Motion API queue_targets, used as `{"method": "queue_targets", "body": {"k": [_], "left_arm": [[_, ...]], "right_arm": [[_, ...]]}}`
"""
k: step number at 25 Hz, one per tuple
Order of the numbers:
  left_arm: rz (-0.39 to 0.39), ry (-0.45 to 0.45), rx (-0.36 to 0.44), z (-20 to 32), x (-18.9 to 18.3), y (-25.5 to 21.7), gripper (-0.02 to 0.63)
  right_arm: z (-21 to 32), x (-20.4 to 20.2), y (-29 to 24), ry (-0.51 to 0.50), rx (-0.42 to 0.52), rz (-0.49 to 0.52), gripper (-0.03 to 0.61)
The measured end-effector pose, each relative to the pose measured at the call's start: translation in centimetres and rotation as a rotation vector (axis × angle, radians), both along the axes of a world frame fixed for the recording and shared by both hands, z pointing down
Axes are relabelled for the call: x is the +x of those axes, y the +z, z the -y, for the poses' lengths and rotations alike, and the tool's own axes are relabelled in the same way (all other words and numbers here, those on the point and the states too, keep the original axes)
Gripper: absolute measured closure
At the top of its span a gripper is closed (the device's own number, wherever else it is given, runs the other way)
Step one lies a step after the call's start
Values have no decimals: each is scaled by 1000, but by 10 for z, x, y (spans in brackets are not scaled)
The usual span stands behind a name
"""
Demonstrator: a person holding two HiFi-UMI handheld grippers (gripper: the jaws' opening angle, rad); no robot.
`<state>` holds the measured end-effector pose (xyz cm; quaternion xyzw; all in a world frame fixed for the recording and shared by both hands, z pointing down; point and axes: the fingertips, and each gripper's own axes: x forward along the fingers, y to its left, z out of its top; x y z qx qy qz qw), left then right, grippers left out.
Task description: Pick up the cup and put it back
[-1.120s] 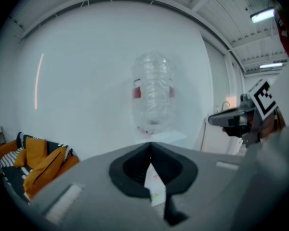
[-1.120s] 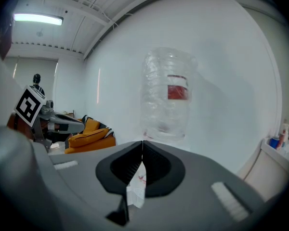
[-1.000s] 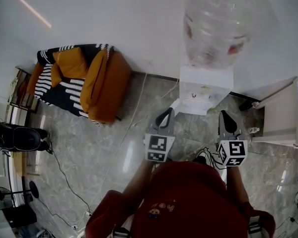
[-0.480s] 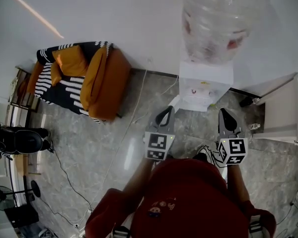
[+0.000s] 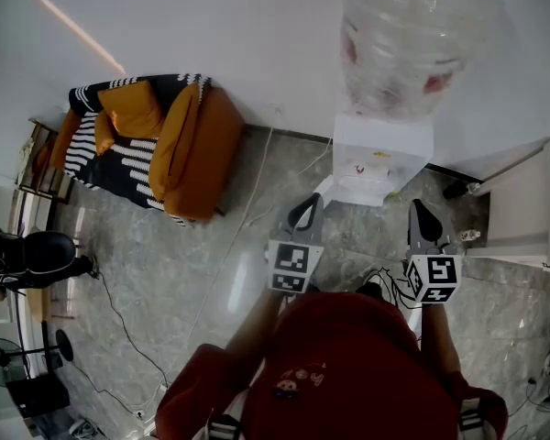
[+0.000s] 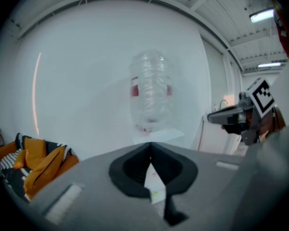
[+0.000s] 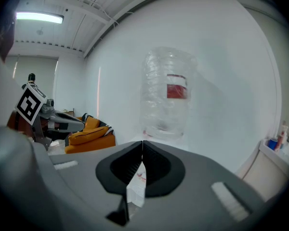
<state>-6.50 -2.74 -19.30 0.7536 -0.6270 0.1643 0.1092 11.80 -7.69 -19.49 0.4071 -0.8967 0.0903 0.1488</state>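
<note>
Cup: cannot be made out in any of the three views, so its place cannot be told. Left gripper (image 5: 307, 207): jaws closed tip to tip on nothing, its own view showing the black pads meeting at 12 o'clock (image 6: 150, 146); marker cube (image 5: 291, 267) at its 6 o'clock. Right gripper (image 5: 418, 211): jaws likewise closed and empty, pads meeting in its own view (image 7: 142, 143); marker cube (image 5: 432, 278) at its 6 o'clock. The two are held side by side, apart, the right at 3 o'clock of the left, both pointing toward 12 o'clock in the head view. Water dispenser (image 5: 382, 159): white body standing on the floor against the wall, at 12 o'clock of the grippers and between their lines, well apart from both. Bottle (image 5: 399, 39): large, clear, with a red label, seated upright on top of the dispenser; it also fills the middle of both gripper views. Person's red top (image 5: 348, 365): at 6 o'clock of the grippers, filling the lower head view. Floor (image 5: 202, 273): grey marbled tile, with a thin cable (image 5: 247, 214) running across it. Sofa (image 5: 197, 154): orange, with a black-and-white striped throw and an orange cushion (image 5: 133, 108), against the wall at 10 o'clock of the grippers. White counter (image 5: 527, 214): at 3 o'clock of the right gripper.
</note>
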Motion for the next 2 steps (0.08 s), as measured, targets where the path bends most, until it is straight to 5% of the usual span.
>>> {"method": "queue_targets", "body": {"k": [2], "left_arm": [[5, -6, 0, 1, -4, 0, 614]], "right_arm": [[1, -2, 0, -1, 2, 0, 577]]}}
